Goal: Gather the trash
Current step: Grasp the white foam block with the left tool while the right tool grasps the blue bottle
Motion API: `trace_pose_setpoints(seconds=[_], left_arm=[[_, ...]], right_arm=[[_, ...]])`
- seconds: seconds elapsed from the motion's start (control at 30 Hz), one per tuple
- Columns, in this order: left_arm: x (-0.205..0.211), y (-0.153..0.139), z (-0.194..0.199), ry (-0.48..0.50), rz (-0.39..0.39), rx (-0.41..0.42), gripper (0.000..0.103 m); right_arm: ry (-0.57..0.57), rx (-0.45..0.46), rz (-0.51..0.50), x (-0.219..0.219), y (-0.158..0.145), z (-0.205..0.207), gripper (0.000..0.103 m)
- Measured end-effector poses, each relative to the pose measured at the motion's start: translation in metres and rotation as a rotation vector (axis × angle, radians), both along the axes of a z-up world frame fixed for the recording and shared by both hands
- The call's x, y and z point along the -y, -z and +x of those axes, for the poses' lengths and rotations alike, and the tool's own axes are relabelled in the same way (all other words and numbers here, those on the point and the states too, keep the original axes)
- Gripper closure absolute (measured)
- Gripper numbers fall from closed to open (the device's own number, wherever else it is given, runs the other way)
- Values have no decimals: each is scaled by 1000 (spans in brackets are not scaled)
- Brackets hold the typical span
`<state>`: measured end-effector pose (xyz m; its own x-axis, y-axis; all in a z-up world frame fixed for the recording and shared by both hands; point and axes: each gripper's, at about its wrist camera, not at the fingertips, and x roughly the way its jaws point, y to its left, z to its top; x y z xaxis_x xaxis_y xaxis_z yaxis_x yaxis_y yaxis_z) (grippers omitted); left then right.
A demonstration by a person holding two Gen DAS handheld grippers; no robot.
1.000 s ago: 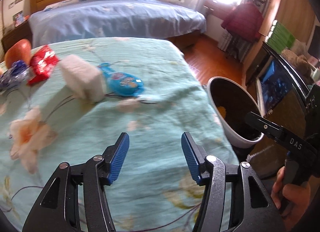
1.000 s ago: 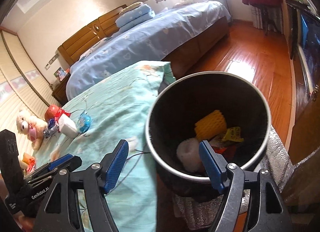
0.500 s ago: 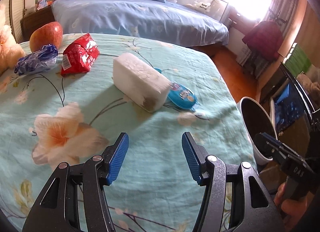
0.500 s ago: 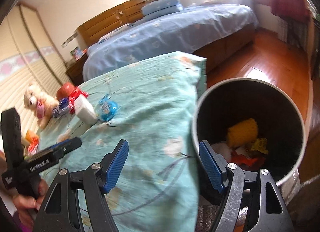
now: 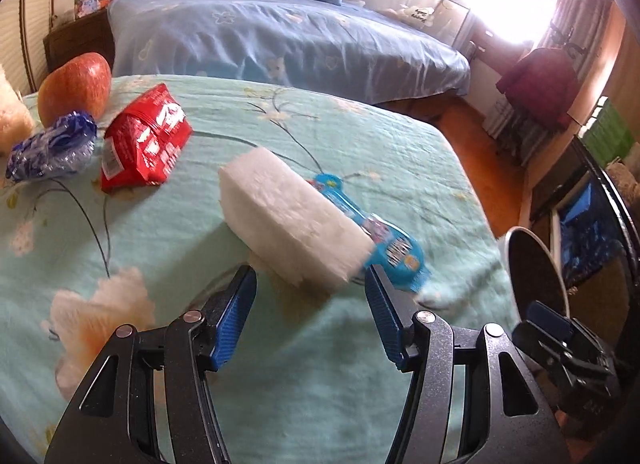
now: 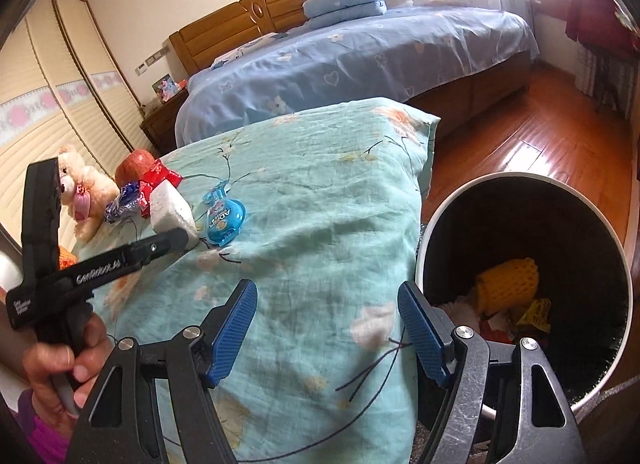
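Trash (image 6: 510,291) inside bin (image 6: 440,216), right view only

foam block (image 5: 292,224) on bedspread (image 5: 360,152); bin (image 6: 532,276) right

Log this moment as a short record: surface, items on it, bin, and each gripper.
surface: teal floral bedspread
trash on it: white foam block; blue candy pack touching its far side; red snack bag; blue crinkled wrapper
other items: apple; teddy bear
bin: trash can beside the bed, holding a yellow foam net and other scraps
left gripper: open, empty, just short of the foam block
right gripper: open, empty, over the bedspread's edge beside the can
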<state>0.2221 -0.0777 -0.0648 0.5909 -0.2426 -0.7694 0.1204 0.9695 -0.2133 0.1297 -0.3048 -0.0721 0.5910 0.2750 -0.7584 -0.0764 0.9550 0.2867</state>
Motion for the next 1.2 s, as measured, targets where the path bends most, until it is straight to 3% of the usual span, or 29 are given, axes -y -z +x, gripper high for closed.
trace_pose_setpoints(seconds=[0.03, 0.13, 0.2, 0.47, 0.57, 0.77, 0.83, 0.9, 1.0, 1.2], left_arm=[[-2, 1, 1, -1, 6, 6, 48], [-6, 0, -2, 39, -29, 21, 73], [-3, -2, -8, 54, -6, 33, 78], [-34, -10, -39, 135, -29, 30, 80], [-47, -11, -50, 165, -7, 25, 80], [-78, -9, -64, 154, 2, 6, 73], [-83, -9, -69, 130, 1, 12, 64], [-85, -9, -73, 104, 10, 15, 39], [-87, -9, -76, 63, 1, 25, 27], [-90, 4, -61, -50, 27, -15, 30]], right_arm=[[-10, 0, 0, -2, 0, 2, 29], [-41, 3, -5, -10, 0, 8, 29], [-71, 8, -19, -20, 0, 14, 30], [-171, -6, -55, -58, 4, 37, 50], [-199, -10, -65, -69, 5, 42, 50], [-245, -17, -104, -94, 7, 57, 51], [-247, -22, -121, -100, 10, 62, 51], [-248, -24, -131, -103, 12, 66, 50], [-251, -24, -156, -110, 13, 72, 50], [-246, -9, -228, -119, 17, 74, 54]])
